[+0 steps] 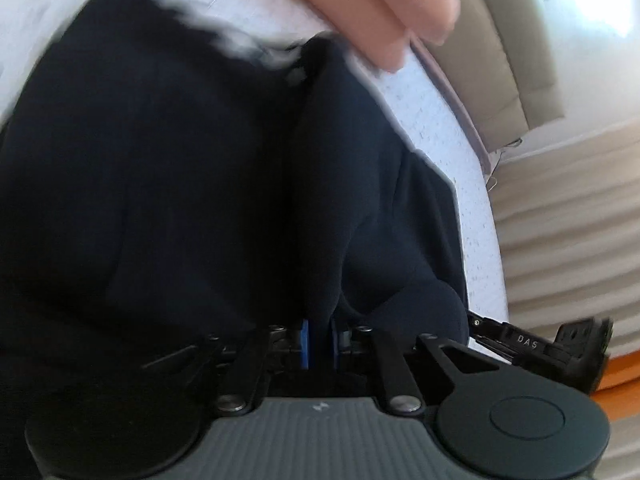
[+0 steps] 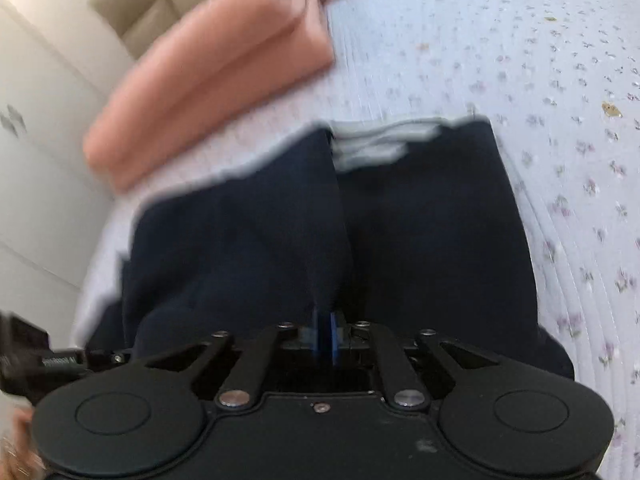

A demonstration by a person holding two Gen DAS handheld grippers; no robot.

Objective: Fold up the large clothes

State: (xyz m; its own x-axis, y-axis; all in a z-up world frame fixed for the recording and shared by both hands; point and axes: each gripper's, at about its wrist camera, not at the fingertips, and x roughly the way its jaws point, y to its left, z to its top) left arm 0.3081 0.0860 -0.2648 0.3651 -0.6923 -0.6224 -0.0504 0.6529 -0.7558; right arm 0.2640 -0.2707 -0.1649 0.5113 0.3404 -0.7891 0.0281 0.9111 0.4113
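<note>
Both claws are pinching cloth right now: the left claw point(image 1: 319, 342) is pressing its blue pads point(image 1: 305, 343) together on a raised ridge of the dark navy, soft-knit large garment point(image 1: 168, 184), and the right claw point(image 2: 325, 338) is clamping its own blue pads point(image 2: 334, 340) on another fold of the same garment point(image 2: 432, 232). The garment is lying spread across the bed's white quilted cover with small purple flowers point(image 2: 560, 120), a strip of pale lining point(image 2: 372, 146) showing at its far edge. Beyond it, a folded salmon-pink fleece blanket point(image 2: 208, 92) is sitting on the same cover near the beige padded headboard point(image 2: 160, 4). In the left wrist view, the other claw's black frame point(image 1: 552, 348) is poking in at the lower right, over the bed's edge. Both views are blurring.
</note>
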